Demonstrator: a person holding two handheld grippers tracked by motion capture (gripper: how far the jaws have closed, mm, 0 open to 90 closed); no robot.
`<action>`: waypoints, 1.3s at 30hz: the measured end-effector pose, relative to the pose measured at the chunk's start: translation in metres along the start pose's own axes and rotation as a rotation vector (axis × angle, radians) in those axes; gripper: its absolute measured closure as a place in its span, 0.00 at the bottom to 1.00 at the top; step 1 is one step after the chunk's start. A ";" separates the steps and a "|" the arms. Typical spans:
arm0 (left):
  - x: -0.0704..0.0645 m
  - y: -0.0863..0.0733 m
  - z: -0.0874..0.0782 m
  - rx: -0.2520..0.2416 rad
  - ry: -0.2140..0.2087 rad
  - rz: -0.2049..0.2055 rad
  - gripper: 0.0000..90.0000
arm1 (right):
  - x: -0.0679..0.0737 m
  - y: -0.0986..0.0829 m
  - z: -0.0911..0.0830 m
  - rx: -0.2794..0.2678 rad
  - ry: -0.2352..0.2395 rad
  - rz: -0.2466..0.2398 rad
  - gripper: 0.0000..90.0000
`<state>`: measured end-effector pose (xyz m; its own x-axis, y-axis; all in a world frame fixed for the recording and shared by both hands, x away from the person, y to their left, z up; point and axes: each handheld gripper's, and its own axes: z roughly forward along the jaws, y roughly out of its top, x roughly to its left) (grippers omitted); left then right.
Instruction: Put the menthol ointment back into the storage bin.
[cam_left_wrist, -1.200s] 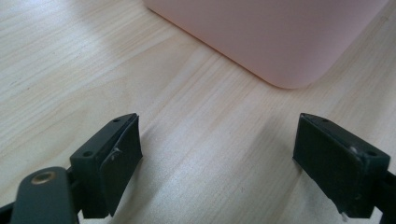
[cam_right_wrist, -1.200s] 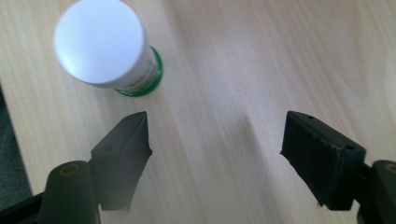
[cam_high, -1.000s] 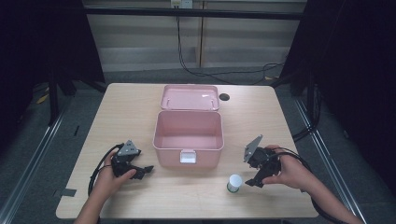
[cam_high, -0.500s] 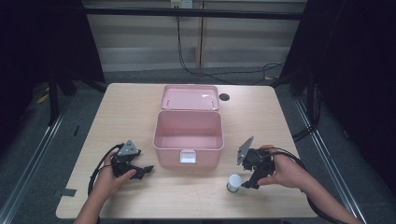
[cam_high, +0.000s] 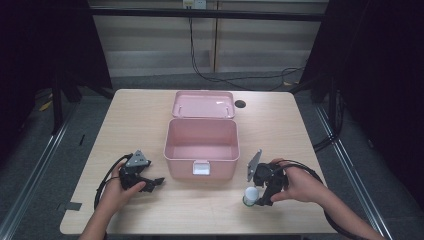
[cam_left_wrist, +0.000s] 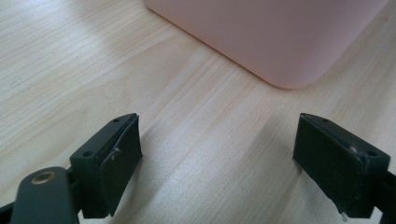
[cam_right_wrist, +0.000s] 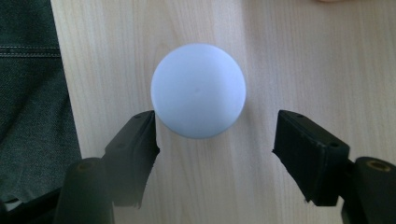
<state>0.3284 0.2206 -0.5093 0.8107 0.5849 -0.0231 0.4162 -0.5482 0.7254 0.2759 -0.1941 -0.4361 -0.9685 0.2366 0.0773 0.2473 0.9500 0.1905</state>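
From above, one pale wood-grain table (cam_high: 140, 120) holds one pink plastic box (cam_high: 201, 148) at its centre, rectangular with rounded corners, its lid (cam_high: 204, 104) thrown back flat behind it and its smooth inside bare. A small white latch sits on the front wall. Two hands come in from the bottom edge, each with one black gripper. The left gripper (cam_high: 151, 182) rests on the table just left of the box, a grey three-cornered plate on top, its jaws apart and holding nothing. The right gripper (cam_high: 259, 196) points down near the table's front edge, right of the box, over one small white-topped bottle (cam_high: 250, 195) that stands upright.

Along the left gripper's jaws, two matte black pads stand wide apart over bare wood, with a rounded pink corner of the box (cam_left_wrist: 280, 42) ahead of them, apart from both.

Along the right gripper's jaws, a smooth round white cap (cam_right_wrist: 198, 91) is seen from straight above. The jaws stand wide, the left one at the cap's edge, the right one well clear; they do not clamp it. Dark fabric (cam_right_wrist: 32, 98) lies beyond the table edge.
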 end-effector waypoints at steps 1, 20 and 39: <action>0.000 0.000 0.000 0.000 0.000 0.000 0.16 | 0.000 0.001 0.000 -0.003 0.003 -0.006 0.34; 0.000 0.000 0.000 0.000 0.000 0.000 0.16 | 0.005 0.017 0.002 0.024 0.021 -0.042 0.48; 0.000 0.000 0.000 0.000 0.000 0.000 0.16 | 0.001 0.023 -0.001 0.035 0.041 -0.008 0.56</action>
<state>0.3284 0.2206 -0.5093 0.8108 0.5849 -0.0230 0.4161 -0.5482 0.7255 0.2811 -0.1723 -0.4306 -0.9683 0.2212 0.1162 0.2378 0.9585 0.1571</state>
